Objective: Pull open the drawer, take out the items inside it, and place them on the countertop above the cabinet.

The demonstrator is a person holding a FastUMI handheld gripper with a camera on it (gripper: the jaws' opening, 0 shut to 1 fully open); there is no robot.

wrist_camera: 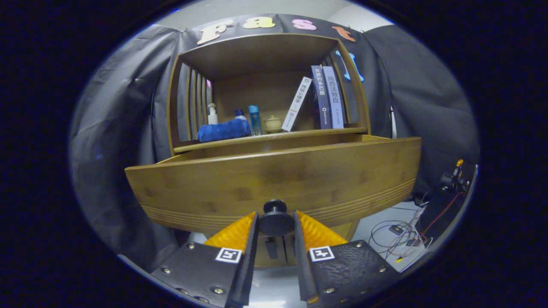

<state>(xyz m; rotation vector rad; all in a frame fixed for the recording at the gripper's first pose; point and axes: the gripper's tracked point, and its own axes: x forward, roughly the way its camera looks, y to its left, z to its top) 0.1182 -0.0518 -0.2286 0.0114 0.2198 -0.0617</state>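
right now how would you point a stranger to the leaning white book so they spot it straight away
Start at the wooden cabinet, whose drawer knob sits between the gripper fingers, and look up to the shelf above the drawer. Right of the rolled blue towel and small teapot stands the white book. It alone tilts, leaning against two upright dark books.

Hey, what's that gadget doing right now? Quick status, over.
Hand-held gripper shut on drawer knob. Drawer pulled partway out, contents hidden behind its front. Nothing in the way.
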